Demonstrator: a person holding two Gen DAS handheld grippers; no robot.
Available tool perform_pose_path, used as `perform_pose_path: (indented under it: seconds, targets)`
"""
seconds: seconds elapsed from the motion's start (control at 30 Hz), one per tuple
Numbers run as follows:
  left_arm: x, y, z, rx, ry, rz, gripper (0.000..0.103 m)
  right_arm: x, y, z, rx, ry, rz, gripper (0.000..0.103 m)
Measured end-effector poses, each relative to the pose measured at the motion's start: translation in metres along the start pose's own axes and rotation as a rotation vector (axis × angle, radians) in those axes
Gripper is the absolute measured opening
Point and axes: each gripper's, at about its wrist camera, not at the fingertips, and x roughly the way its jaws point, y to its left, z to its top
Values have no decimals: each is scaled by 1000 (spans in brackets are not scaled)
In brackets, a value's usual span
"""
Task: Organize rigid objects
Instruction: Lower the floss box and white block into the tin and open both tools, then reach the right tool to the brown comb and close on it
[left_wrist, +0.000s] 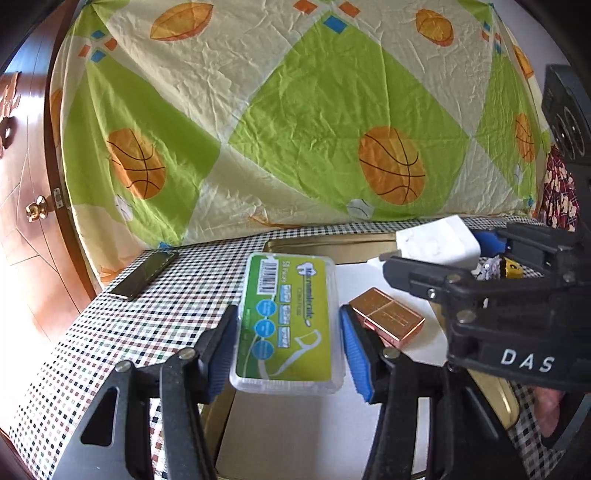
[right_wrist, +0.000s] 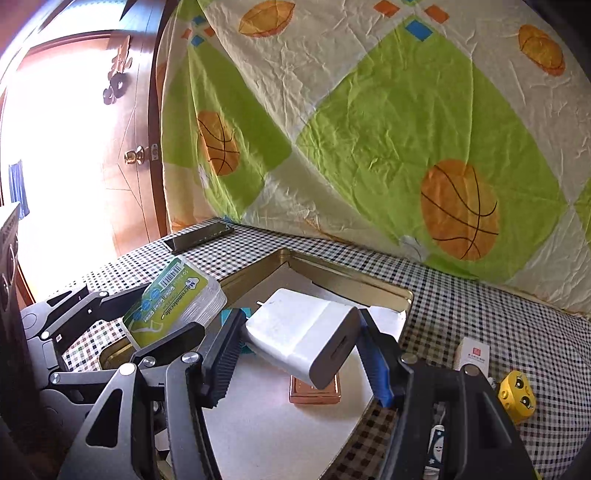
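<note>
The left gripper has its blue-padded fingers clamped on the long sides of a clear floss-pick box with a green label, held above the near edge of a gold tin tray. The right gripper grips a white charger block, tilted, over the same tray. Beneath it a copper-coloured case lies on the tray's white lining. The tray sits on a checked tabletop, where a dark phone lies well apart and a yellow toy rests near the right gripper.
</note>
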Motion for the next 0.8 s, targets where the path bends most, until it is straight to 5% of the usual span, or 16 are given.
perform_pose_path:
  seconds: [0.37, 0.43, 0.53, 0.6, 0.8]
  targets:
    - [19, -2, -4, 40, 87, 13, 54, 32, -15, -3, 81, 129, 22, 63]
    - [19, -4, -4, 48, 85, 26, 56, 31, -16, -1, 87, 127, 32, 65]
    - [16, -6, -4, 55, 74, 48, 63, 25, -13, 1, 74, 100, 11, 86]
    - [13, -5, -5, 49, 63, 62, 73, 19, -11, 2, 60, 85, 13, 87]
    - [-9, -9, -8, 14, 10, 25, 79, -29, -28, -11, 34, 20, -20, 87]
